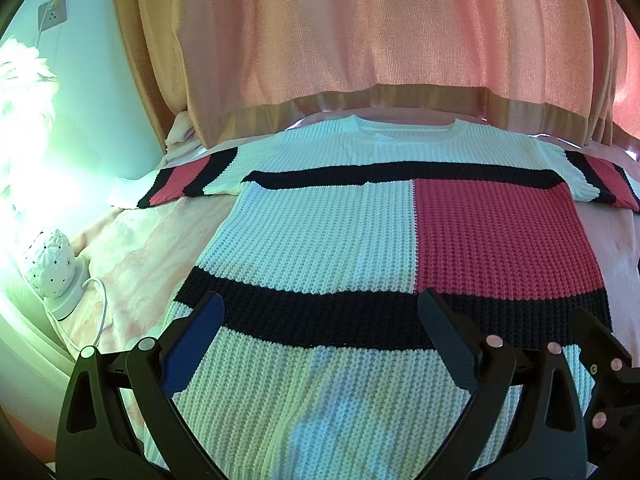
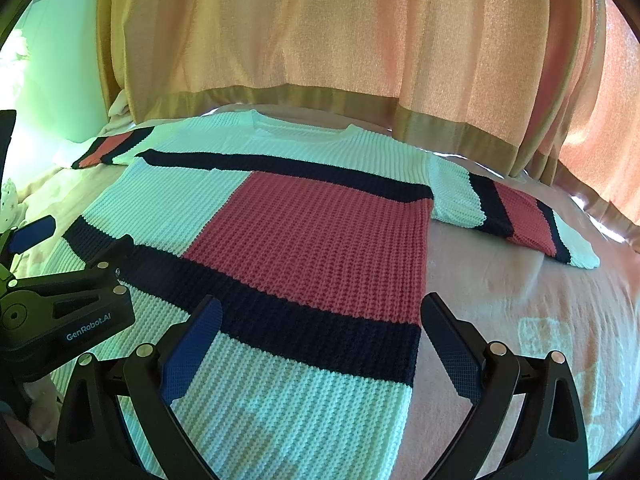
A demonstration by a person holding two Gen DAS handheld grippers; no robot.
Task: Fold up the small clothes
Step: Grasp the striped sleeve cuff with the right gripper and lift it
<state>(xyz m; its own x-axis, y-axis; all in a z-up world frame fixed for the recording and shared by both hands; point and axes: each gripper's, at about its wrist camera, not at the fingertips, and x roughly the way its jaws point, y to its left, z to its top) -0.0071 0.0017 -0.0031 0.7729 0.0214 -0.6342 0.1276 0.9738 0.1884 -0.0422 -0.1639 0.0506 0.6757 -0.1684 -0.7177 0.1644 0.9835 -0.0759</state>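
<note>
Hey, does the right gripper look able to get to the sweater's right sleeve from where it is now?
Probably yes. The right gripper has its tongs open over the sweater hem, and the right sleeve lies flat on the bed cover with nothing between them.

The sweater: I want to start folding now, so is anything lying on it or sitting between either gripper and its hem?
Nothing visible does. The sweater lies flat on the bed with nothing on it. The left gripper and right gripper are both open above its lower part.
</note>
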